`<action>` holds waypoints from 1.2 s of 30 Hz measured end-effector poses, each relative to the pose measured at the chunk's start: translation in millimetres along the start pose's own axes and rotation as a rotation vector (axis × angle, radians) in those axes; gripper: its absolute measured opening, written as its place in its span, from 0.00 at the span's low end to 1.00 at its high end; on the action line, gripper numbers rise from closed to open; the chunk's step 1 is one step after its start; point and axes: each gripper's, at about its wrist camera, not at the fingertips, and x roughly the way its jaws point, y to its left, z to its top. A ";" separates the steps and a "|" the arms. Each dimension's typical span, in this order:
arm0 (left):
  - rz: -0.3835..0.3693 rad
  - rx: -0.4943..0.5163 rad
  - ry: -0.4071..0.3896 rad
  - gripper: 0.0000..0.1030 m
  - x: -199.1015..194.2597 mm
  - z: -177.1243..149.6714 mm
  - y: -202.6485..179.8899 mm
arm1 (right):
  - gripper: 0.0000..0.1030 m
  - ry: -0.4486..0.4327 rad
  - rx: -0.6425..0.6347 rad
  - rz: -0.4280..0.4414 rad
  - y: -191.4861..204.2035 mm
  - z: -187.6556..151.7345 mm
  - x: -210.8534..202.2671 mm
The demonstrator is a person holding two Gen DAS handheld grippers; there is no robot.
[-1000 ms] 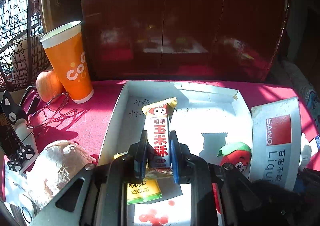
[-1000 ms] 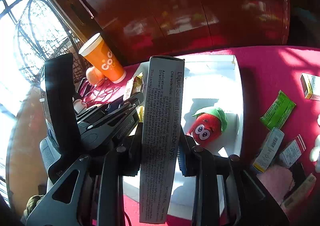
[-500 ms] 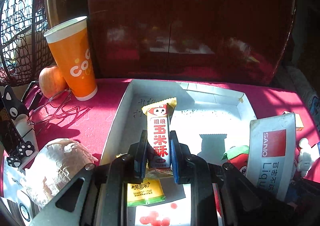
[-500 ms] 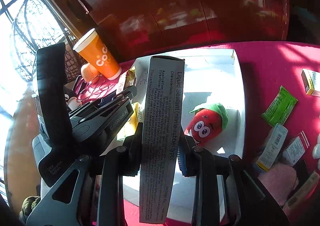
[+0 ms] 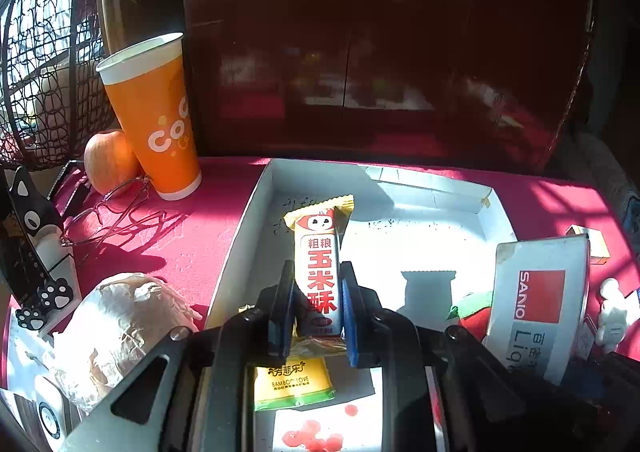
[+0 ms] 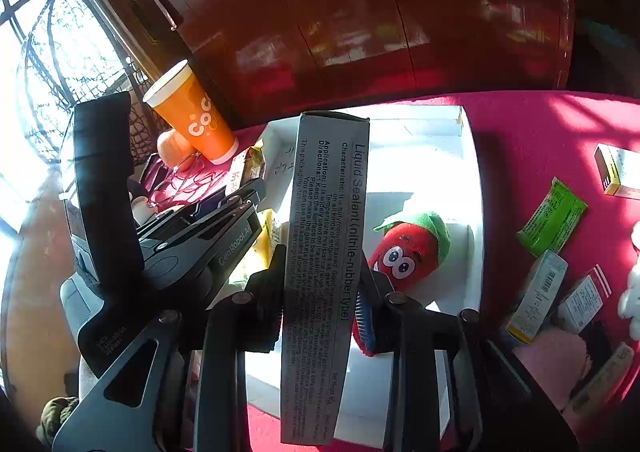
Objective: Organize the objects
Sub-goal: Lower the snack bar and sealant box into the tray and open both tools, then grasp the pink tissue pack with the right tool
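My left gripper (image 5: 316, 292) is shut on a white and red corn snack bar (image 5: 320, 252) and holds it upright over the left part of the white box tray (image 5: 432, 184). My right gripper (image 6: 324, 284) is shut on a long grey liquid sealant box (image 6: 328, 236), held over the tray's (image 6: 468, 156) near side; the box also shows in the left wrist view (image 5: 540, 304). A red strawberry plush (image 6: 408, 248) lies in the tray. A yellow Bamboo Love packet (image 5: 292, 380) lies in the tray below the left gripper.
An orange paper cup (image 5: 152, 116), an apple (image 5: 108, 160) and glasses (image 5: 108, 212) stand left of the tray on the red cloth. A wrapped bun (image 5: 116, 328) and a cat figure (image 5: 32, 236) are nearer left. Several small packets (image 6: 552, 216) lie right of the tray.
Both grippers have moved slightly back and lower with their loads; the cup and tray sit lower in the views. Both grips are unchanged.
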 end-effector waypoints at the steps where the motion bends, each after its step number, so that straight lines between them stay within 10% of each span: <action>1: -0.004 -0.003 0.006 0.23 0.8 -0.1 -0.2 | 0.35 -0.002 0.000 0.000 0.1 0.1 -0.8; 2: -0.001 -0.012 0.004 0.28 0.6 -0.4 0.8 | 0.54 -0.006 0.002 -0.001 0.1 0.1 -2.0; 4: 0.032 -0.040 -0.017 0.82 -3.1 -0.8 6.4 | 0.72 -0.029 0.012 -0.047 -2.2 0.1 -5.8; 6: 0.050 -0.076 -0.052 1.00 -8.3 -1.4 15.5 | 0.74 -0.052 0.033 -0.069 -9.8 0.4 -11.6; 18: -0.131 -0.002 -0.209 1.00 -78.6 -29.3 -26.8 | 0.83 -0.270 0.111 -0.059 -88.6 -31.0 -124.8; 28: -0.412 0.246 -0.023 1.00 -73.2 -97.5 -148.7 | 0.83 -0.429 0.407 -0.223 -235.5 -83.2 -222.0; 33: -0.352 0.387 -0.005 1.00 -62.1 -123.7 -189.4 | 0.83 -0.392 0.554 -0.262 -290.7 -106.6 -226.2; 36: -0.300 0.462 -0.012 1.00 -59.4 -126.2 -197.0 | 0.83 -0.279 0.397 -0.207 -271.3 -108.8 -196.8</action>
